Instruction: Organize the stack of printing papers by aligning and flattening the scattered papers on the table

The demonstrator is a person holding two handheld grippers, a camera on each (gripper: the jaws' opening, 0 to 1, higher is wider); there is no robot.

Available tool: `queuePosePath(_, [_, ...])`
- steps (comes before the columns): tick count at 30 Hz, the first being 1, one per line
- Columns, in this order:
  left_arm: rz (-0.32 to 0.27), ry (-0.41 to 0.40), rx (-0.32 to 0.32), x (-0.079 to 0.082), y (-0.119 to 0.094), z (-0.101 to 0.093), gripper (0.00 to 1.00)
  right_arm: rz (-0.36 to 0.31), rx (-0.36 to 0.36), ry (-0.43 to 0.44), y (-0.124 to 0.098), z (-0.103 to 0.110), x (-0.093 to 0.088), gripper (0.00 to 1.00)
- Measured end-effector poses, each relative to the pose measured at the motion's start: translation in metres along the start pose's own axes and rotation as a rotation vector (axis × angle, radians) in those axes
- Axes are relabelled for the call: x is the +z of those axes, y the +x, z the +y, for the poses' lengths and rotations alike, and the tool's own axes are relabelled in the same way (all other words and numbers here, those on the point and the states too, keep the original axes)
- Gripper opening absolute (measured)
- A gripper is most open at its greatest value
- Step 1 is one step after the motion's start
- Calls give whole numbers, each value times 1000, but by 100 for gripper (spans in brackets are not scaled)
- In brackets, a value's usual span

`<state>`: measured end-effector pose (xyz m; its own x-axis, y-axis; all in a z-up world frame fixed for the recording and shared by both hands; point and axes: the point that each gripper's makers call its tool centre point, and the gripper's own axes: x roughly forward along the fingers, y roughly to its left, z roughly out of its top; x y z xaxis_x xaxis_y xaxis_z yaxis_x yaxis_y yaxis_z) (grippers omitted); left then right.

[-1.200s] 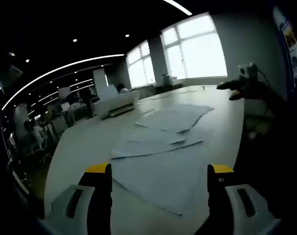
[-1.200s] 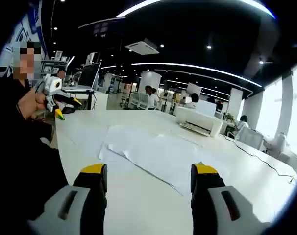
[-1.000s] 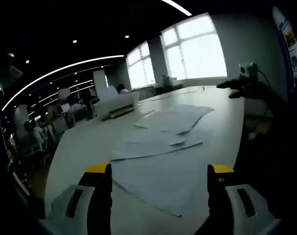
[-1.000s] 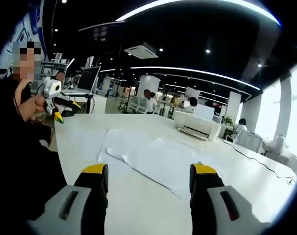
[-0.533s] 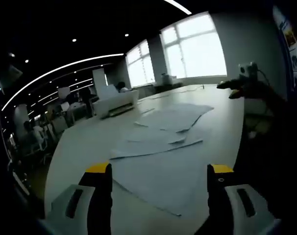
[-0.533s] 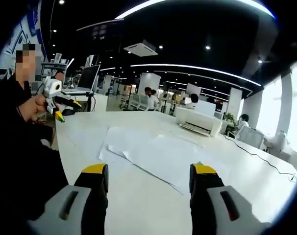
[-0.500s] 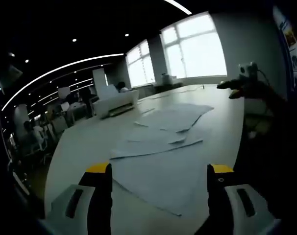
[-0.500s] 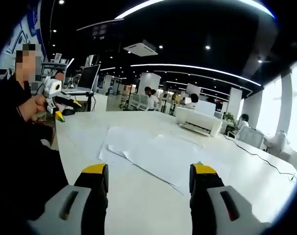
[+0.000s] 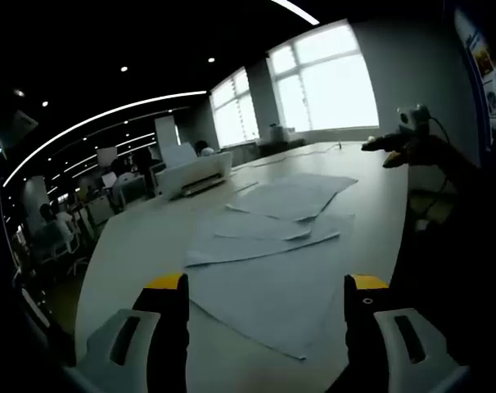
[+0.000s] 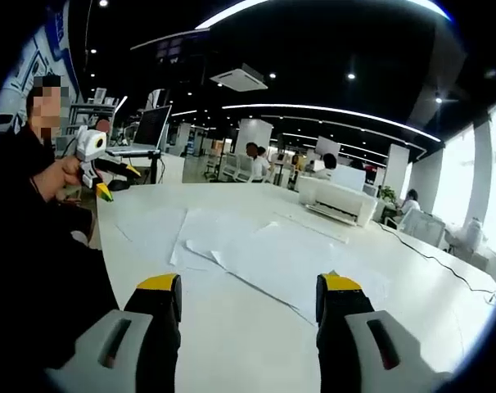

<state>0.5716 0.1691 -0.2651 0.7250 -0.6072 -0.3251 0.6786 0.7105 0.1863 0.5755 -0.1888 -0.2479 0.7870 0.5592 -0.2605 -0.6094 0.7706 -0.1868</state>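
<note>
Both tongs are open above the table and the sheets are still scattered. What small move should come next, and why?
Probably lower the left tongs onto the nearest sheet and nudge it toward the overlapping sheets beyond. Both tongs stand open and hold nothing, and the papers lie fanned out, askew, across the table.

White papers [image 9: 272, 246] scattered flat, overlapping, askew across the table [image 9: 142, 246]
</note>
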Motion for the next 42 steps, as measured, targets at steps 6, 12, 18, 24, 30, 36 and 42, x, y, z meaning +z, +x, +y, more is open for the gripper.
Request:
queuePosePath(6, [6, 3, -2, 0, 3, -3, 80, 3, -1, 4, -1, -1, -2, 62])
queuePosePath(12, [-3, 12, -11, 7, 5, -7, 80, 9, 10, 8, 2, 2, -3, 62])
queuePosePath(18, [-4, 7, -12, 6, 6, -7, 80, 13, 16, 12, 5, 3, -4, 62])
queuePosePath(24, [0, 10, -20, 6, 9, -9, 80, 4, 4, 38, 3, -2, -3, 62])
queuePosePath(30, [-5, 14, -13, 7, 7, -6, 80, -15, 16, 51, 6, -4, 0, 62])
queuePosePath(36, [-9, 5, -3, 9, 6, -3, 78, -20, 12, 45, 8, -8, 4, 62])
queuePosePath(42, [-3, -9, -6, 8, 7, -2, 76, -9, 2, 39, 9, -13, 7, 62])
